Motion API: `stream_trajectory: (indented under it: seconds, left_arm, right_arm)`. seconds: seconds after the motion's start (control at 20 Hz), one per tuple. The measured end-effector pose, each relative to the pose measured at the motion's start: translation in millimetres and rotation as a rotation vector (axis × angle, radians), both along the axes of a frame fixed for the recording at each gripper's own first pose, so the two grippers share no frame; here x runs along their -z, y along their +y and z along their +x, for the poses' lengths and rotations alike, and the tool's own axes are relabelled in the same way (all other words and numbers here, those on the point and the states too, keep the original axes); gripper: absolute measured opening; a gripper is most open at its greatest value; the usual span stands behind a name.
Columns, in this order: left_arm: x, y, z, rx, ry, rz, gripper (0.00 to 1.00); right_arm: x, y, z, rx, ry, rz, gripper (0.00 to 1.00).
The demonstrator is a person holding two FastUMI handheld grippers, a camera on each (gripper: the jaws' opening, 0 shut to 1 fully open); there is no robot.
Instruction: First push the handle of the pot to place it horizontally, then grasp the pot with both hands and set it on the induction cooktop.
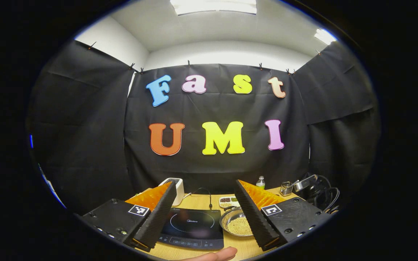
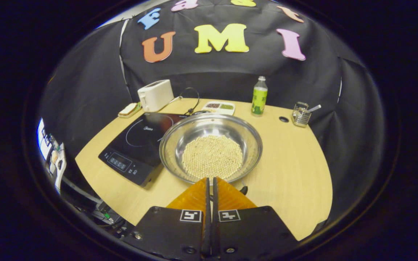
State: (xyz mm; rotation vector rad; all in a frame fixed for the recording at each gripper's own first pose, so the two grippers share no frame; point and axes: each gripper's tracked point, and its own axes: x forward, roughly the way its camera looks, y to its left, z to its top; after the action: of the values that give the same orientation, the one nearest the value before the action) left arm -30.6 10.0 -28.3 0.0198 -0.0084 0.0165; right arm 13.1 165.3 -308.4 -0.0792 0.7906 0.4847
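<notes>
Two grippers — left gripper [image 1: 202, 217] spread wide, right gripper [image 2: 211, 188] clenched empty at the pot's [image 2: 210, 146] six-o'clock rim. Pot rests on bench [image 2: 289, 170], beside cooktop [image 2: 140, 145] — rigid, slick steel, bead-laden; grip opposite rims.

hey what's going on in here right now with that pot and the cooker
A person holds two tools over a wooden table. The right hand-held gripper, fingers closed together, sits at the near rim of a steel pot of pale beads, by a dark handle stub. The left hand-held gripper hangs open above the induction cooktop. The pot stands on the table beside the cooktop, not on it yet.
</notes>
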Motion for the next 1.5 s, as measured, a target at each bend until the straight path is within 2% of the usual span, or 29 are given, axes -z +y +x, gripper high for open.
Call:
stream_trajectory:
  seconds: [0.3,0.4,0.5,0.75,1.2,1.5]
  left_arm:
    - [6,2,3,-0.009,0.009,-0.009,0.96]
    - [8,-1,2,-0.001,0.012,-0.020,0.96]
    - [8,2,2,-0.001,0.006,-0.018,0.96]
    - [14,8,5,-0.022,0.013,-0.015,0.96]
    - [21,3,6,0.010,0.019,0.031,0.96]
    - [20,2,5,0.020,0.022,-0.017,0.96]
  right_arm:
    - [38,20,-12,-0.045,0.103,0.004,0.04]
    - [46,14,-6,-0.028,0.102,-0.021,0.02]
    - [50,16,-5,-0.031,0.108,0.005,0.04]
    - [52,1,1,-0.005,0.085,-0.021,0.02]
    - [54,-27,20,0.030,0.075,-0.076,0.03]
    - [52,-52,47,0.094,0.062,-0.091,0.03]
